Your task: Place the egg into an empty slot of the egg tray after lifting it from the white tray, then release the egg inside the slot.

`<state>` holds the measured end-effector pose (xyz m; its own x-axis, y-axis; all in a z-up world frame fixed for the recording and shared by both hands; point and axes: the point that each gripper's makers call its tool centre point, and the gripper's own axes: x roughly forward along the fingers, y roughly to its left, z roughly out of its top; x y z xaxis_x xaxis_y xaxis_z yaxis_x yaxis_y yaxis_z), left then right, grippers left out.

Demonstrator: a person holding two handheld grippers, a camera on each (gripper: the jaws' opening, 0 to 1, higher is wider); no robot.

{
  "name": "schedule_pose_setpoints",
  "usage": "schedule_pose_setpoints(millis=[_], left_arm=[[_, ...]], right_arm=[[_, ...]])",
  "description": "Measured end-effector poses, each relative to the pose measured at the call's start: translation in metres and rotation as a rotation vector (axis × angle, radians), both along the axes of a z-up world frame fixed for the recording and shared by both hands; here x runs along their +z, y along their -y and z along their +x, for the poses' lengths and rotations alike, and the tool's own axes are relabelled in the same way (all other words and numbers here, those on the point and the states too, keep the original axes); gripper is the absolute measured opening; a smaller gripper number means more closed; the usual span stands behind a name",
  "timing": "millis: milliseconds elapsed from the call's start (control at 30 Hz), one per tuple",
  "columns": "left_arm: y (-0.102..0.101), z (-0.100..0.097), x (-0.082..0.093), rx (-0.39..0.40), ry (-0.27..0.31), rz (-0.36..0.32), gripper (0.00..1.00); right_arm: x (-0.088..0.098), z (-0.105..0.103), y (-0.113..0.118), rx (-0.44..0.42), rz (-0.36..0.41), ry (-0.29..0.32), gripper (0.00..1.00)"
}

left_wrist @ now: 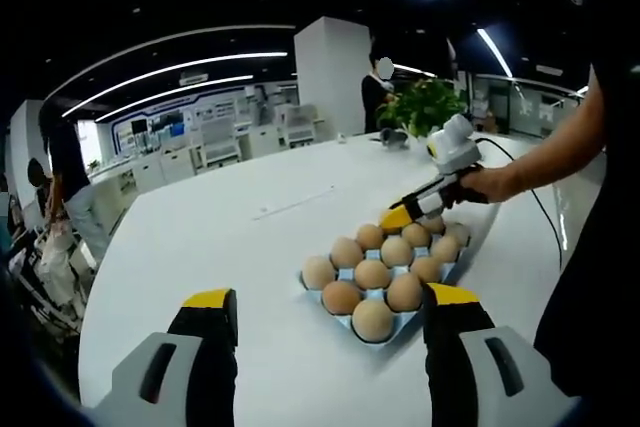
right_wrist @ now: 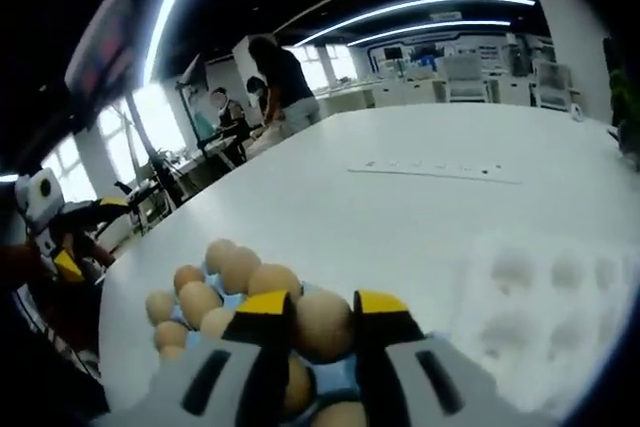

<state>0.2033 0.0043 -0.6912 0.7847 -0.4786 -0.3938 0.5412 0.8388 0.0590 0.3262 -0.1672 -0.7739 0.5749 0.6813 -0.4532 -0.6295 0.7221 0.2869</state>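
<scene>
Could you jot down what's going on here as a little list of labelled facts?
Setting: white table in an open office
Egg tray: blue tray, nearly full of brown eggs
White tray: empty moulded tray beside it
Right gripper: jaws closed around one egg, over the blue tray
Left gripper: open, holding nothing, pointed at the eggs
Background: people standing, potted plant

Brown egg (right_wrist: 322, 324) between yellow-tipped jaws, over blue egg tray (left_wrist: 352, 277); white tray (right_wrist: 545, 317) at 3 o'clock, hollows bare

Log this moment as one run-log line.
right gripper: shut on egg | left gripper: open, idle | egg tray: nearly full
</scene>
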Motion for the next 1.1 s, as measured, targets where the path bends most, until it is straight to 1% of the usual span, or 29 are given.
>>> schedule_pose_setpoints(millis=[33,133,233,333,400,467,533,633,667,700,733,767,800,833,867,933,967,1067,1100], left_arm=[[0.0,0.0,0.0,0.001,0.0,-0.001,0.77],[0.0,0.0,0.001,0.002,0.004,0.001,0.77],[0.001,-0.001,0.001,0.0,0.005,0.004,0.77],[0.001,-0.001,0.002,0.003,0.006,0.004,0.77],[0.0,-0.001,0.002,0.005,0.007,0.005,0.77],[0.001,-0.001,0.002,0.004,0.005,0.005,0.77],[0.002,-0.001,0.002,0.002,0.005,0.005,0.77],[0.005,-0.001,0.002,-0.007,0.007,0.004,0.77],[0.006,0.0,0.003,-0.01,0.008,0.003,0.77],[0.007,0.0,0.003,-0.01,0.008,0.0,0.77],[0.007,0.0,0.004,-0.009,0.011,0.0,0.77],[0.007,0.0,0.004,-0.01,0.012,0.0,0.77],[0.007,0.0,0.004,-0.009,0.01,-0.001,0.77],[0.007,-0.001,0.003,-0.009,0.009,0.001,0.77],[0.007,-0.001,0.003,-0.011,0.007,0.002,0.77],[0.008,-0.001,0.002,-0.013,0.005,0.002,0.77],[0.008,-0.001,0.002,-0.013,0.005,0.002,0.77],[0.009,0.0,0.004,-0.013,0.011,0.0,0.76],[0.009,0.0,0.005,-0.013,0.015,-0.001,0.76]], right_arm=[[0.0,0.0,-0.001,0.005,-0.006,0.008,0.25],[-0.001,0.0,-0.001,0.009,-0.001,0.003,0.26],[-0.001,-0.001,-0.003,0.018,0.003,0.004,0.29],[0.003,-0.005,-0.001,0.019,0.009,0.005,0.28],[0.014,-0.004,0.005,0.002,0.022,0.058,0.28],[0.024,-0.003,0.013,-0.026,0.05,0.087,0.28],[0.029,-0.003,0.025,-0.047,0.053,0.1,0.28],[0.029,-0.002,0.039,-0.075,0.054,0.092,0.32],[0.031,-0.001,0.044,-0.084,0.057,0.095,0.32],[0.032,0.0,0.053,-0.114,0.056,0.097,0.3],[0.036,0.005,0.068,-0.163,0.029,0.144,0.29],[0.038,0.006,0.071,-0.174,0.023,0.162,0.29],[0.042,0.009,0.089,-0.222,-0.002,0.199,0.29],[0.043,0.01,0.097,-0.249,-0.006,0.208,0.29],[0.042,0.011,0.11,-0.286,-0.001,0.192,0.3],[0.036,0.012,0.127,-0.326,-0.021,0.17,0.3],[0.034,0.012,0.139,-0.354,-0.036,0.173,0.3],[0.031,0.009,0.157,-0.394,-0.041,0.166,0.3],[0.03,0.007,0.163,-0.404,-0.055,0.162,0.3]])
